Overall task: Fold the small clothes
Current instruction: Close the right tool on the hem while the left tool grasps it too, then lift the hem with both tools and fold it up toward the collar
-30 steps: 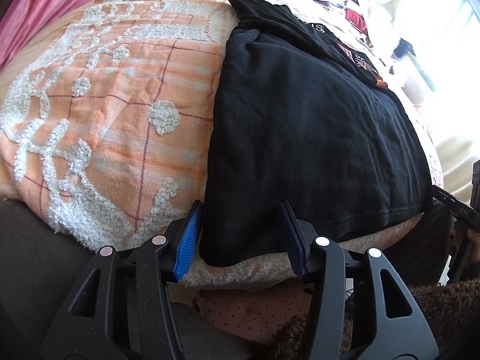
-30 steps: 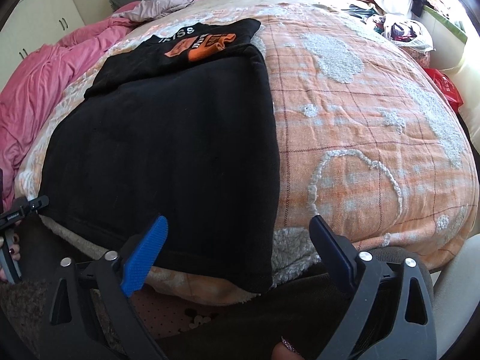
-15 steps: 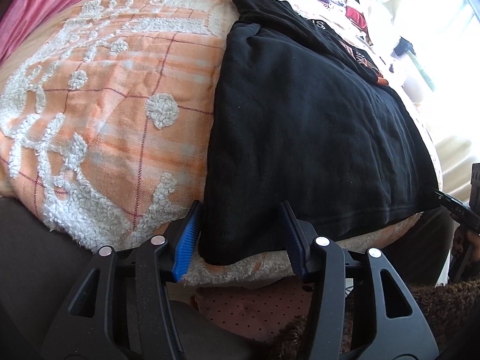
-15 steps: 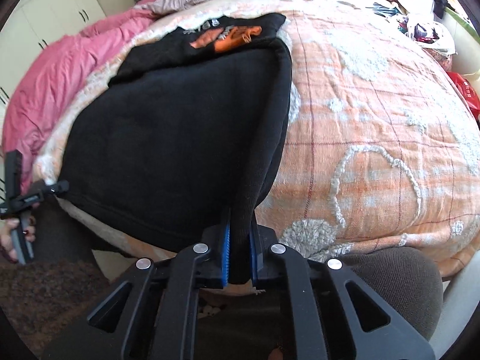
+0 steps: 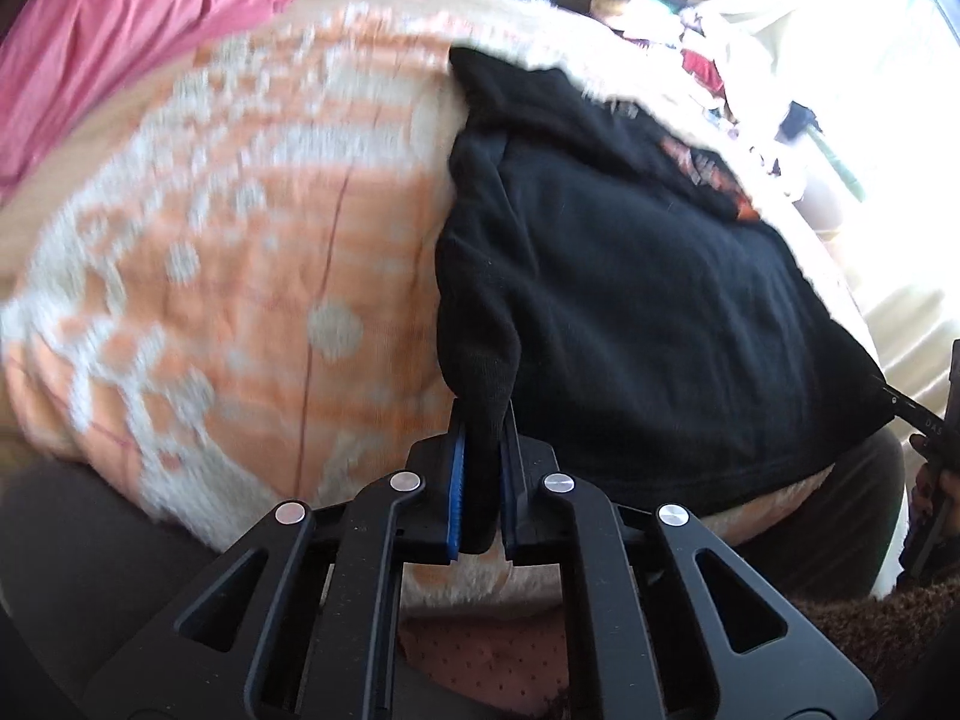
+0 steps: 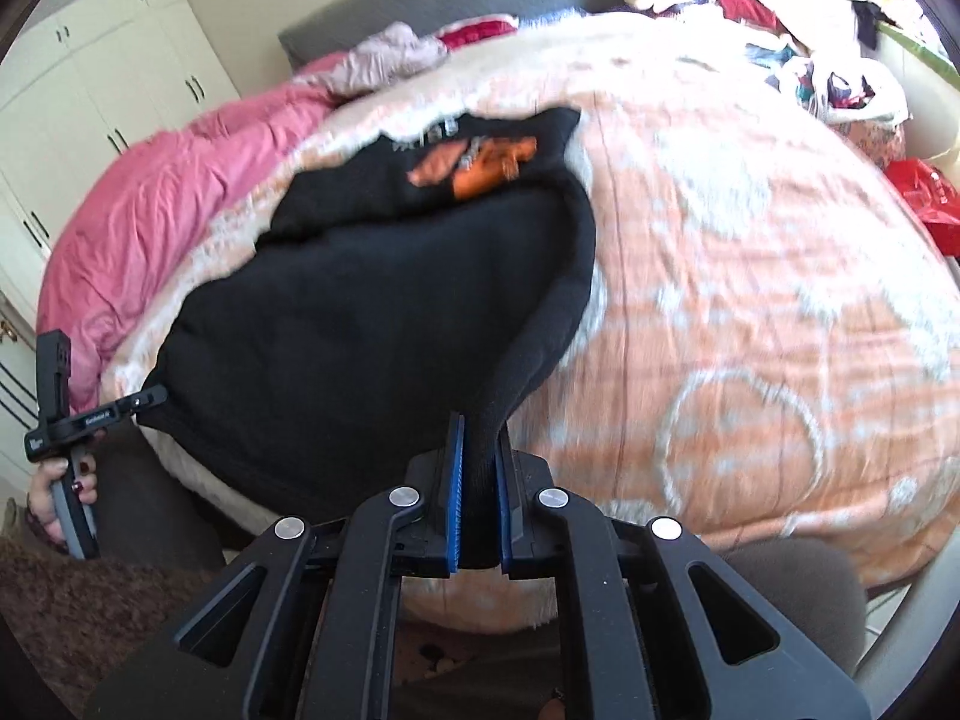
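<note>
On the bed, across an orange-and-white tufted blanket, lies the black sweatshirt we are folding, its orange chest print at the far end and its hem toward us at the bed's near edge. Our left gripper has its fingers clamped on the hem corner at the left side of the garment, and our right gripper has its fingers clamped on the opposite hem corner; in both wrist views a pinch of black fabric rises between the blue pads.

We judge the cloth thick, soft and fairly light: it bunches into a rounded ridge at each grip and sags between them, so it will drape rather than hold a line. The knit looks fuzzy, not slippery, so a corner pinch should hold, though the doubled layers may slide against each other. We think the two hem corners are the right places to hold, since keeping them apart holds the edge taut for carrying it toward the print. The fluffy blanket may drag on the underside.
</note>
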Available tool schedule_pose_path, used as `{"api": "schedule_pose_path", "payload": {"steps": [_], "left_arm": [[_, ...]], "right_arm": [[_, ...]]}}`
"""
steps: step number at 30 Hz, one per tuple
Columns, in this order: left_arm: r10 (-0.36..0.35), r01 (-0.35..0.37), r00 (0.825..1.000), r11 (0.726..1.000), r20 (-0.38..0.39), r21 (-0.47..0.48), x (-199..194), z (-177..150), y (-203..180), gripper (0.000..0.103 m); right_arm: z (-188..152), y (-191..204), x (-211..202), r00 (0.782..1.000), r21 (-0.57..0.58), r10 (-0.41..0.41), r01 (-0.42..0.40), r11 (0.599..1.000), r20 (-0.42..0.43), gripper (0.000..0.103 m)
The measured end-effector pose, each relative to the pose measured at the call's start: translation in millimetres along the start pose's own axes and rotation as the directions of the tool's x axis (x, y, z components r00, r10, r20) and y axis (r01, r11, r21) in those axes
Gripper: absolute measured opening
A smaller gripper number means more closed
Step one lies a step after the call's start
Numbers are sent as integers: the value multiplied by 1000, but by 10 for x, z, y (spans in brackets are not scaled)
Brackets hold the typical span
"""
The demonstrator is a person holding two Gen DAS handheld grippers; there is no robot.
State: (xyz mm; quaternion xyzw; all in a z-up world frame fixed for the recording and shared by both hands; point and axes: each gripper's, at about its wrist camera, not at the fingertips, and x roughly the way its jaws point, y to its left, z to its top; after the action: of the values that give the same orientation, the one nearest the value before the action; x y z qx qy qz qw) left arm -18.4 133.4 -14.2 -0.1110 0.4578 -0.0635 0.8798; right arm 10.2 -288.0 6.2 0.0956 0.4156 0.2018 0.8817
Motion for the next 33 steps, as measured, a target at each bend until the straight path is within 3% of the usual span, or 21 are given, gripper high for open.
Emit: {"api": "schedule_pose_path", "payload": {"steps": [18,33], "left_arm": [[-68,72,981,997,183,-11,-164,657,-136,3],[-85,113,942,991,324,-67,-253,1177,-56,3]], "right_arm": [[594,92,-293,977,-6,8,-7,1000,213,8],[1058,-110,-315,935,116,-47,6,993,352,8]]}}
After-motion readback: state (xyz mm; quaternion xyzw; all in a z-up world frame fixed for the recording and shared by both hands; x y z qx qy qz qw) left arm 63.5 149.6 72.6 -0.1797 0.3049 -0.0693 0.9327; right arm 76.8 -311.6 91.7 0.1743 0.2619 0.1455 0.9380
